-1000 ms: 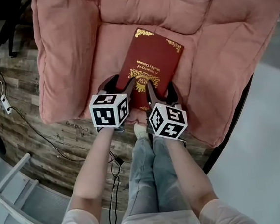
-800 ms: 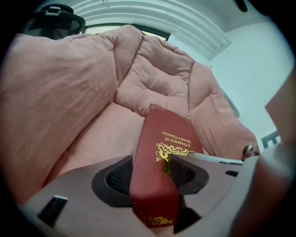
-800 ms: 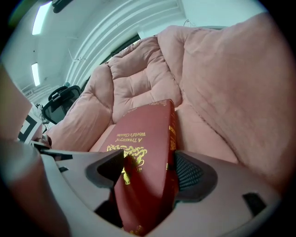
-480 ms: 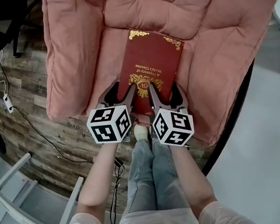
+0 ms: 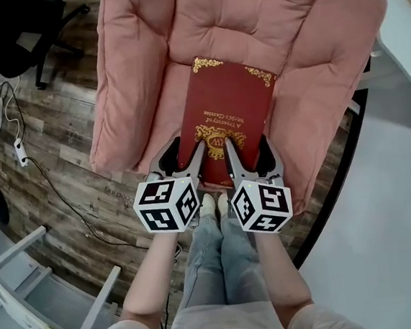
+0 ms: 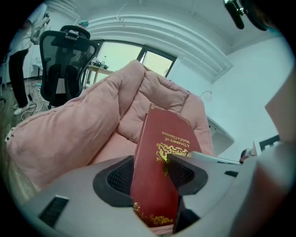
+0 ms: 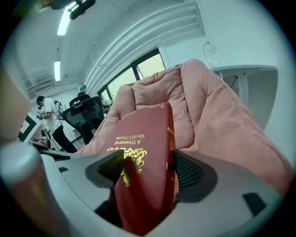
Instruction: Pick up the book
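Note:
The red hardback book [image 5: 226,115] with gold lettering is gripped at its near edge by both grippers, above the seat of the pink cushioned chair [image 5: 313,77]. My left gripper [image 5: 188,154] is shut on the book's near left corner; its jaws have just been closing a little, with the book [image 6: 159,166] between the pads. My right gripper [image 5: 248,152] is shut on the near right corner, and the book [image 7: 143,162] fills the gap between its pads. The cover tilts up away from me in both gripper views.
The chair's puffy arms [image 5: 123,96] flank the book on both sides. A black office chair [image 5: 19,33] and cables [image 5: 16,149] lie on the wood floor at the left. A white desk edge [image 5: 405,25] is at the right. My legs [image 5: 215,268] are below.
Both grippers have risen together with the book in them, and its near end now stands higher off the seat cushion. The grips look the same.

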The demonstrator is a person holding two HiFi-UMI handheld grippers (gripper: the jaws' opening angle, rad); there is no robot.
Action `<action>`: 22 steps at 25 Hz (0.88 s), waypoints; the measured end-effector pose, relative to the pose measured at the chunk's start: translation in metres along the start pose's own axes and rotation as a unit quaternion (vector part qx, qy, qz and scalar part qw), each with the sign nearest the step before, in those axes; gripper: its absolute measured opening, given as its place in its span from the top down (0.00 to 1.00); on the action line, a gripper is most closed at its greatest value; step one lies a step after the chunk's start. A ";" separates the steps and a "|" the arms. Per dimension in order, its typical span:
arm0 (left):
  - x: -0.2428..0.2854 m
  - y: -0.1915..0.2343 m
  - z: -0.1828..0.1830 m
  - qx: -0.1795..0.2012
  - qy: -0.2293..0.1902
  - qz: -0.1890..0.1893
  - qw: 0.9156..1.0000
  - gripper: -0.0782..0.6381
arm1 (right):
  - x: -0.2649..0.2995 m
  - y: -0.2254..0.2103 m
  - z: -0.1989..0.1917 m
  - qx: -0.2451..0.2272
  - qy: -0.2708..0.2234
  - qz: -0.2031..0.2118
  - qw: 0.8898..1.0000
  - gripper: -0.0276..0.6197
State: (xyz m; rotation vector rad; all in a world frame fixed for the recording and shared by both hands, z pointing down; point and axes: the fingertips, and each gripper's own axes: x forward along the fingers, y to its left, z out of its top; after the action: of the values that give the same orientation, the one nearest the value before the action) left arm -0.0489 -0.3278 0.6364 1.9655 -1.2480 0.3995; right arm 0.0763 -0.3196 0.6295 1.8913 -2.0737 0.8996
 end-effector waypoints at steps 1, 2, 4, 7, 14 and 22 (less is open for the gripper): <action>-0.007 -0.005 0.006 -0.001 -0.007 -0.001 1.000 0.58 | -0.006 0.003 0.009 -0.004 -0.008 0.002 1.000 0.43; -0.015 -0.011 0.013 -0.001 -0.015 -0.001 1.000 0.58 | -0.013 0.005 0.018 -0.008 -0.017 0.004 1.000 0.43; -0.028 -0.021 0.024 0.004 -0.029 0.000 1.000 0.59 | -0.026 0.010 0.035 -0.014 -0.038 0.004 0.999 0.43; -0.046 -0.037 0.039 0.011 -0.045 -0.004 0.999 0.59 | -0.046 0.012 0.057 0.000 -0.068 0.004 0.998 0.43; -0.085 -0.062 0.067 0.014 -0.074 -0.011 0.997 0.61 | -0.081 0.026 0.095 -0.006 -0.101 0.018 0.995 0.43; -0.116 -0.091 0.094 0.030 -0.101 -0.014 0.994 0.61 | -0.109 0.039 0.138 -0.045 -0.136 0.041 0.989 0.43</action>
State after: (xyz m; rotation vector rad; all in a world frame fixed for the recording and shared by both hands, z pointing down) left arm -0.0364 -0.3028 0.4637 2.1148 -1.3464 0.2307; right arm 0.0922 -0.3044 0.4502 1.9882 -2.3184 0.5780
